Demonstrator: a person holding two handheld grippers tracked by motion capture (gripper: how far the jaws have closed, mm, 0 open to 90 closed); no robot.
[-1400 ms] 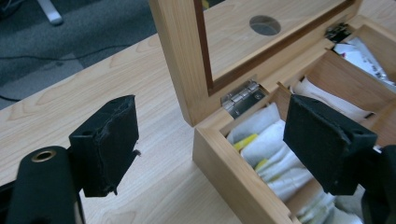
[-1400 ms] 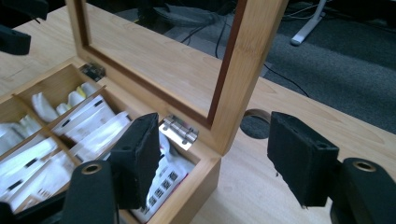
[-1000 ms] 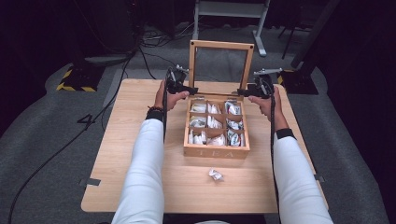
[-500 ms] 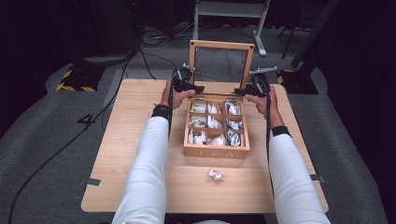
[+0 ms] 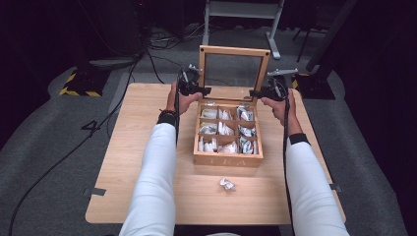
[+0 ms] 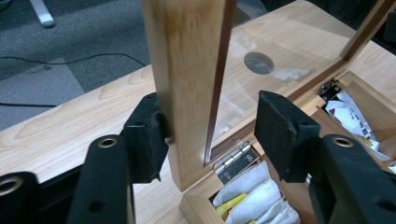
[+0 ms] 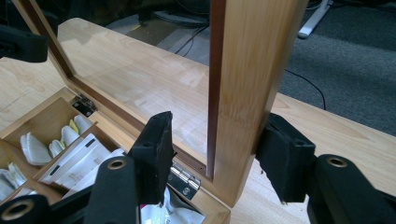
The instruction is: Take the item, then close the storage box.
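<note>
Both grippers are working at the raised lid (image 5: 234, 71) of the wooden tea box (image 5: 227, 158) right now, one on each upright side of its frame. The left gripper (image 6: 210, 135) is straddling the lid's left post: its jaws have just been closing, and in the left gripper view one pad is touching the outer face of the wood while the other pad is standing clear of the glass side, so the post is sitting between the jaws without being pinched. Just below that gripper, a hinge (image 6: 232, 160) is showing, and under it a compartment of white tea bags (image 6: 254, 198).

The right gripper (image 7: 215, 151) is doing the mirror job on the lid's right post. Its jaws have just been closing too; the outer pad is lying against the wood, while the inner pad is sitting a little off the frame's inner edge, so it is spread around the post, not clamped. A second hinge (image 7: 184, 179) is sitting right under its inner jaw, with packets (image 7: 77, 156) in the box beyond.

From the high view, the left gripper (image 5: 194, 90) and right gripper (image 5: 263, 92) are facing each other across the standing lid, the open box lying just nearer the person than both. One loose wrapper (image 5: 226, 184) is resting on the surface (image 5: 137, 137), well back from the grippers, in front of the box.
</note>
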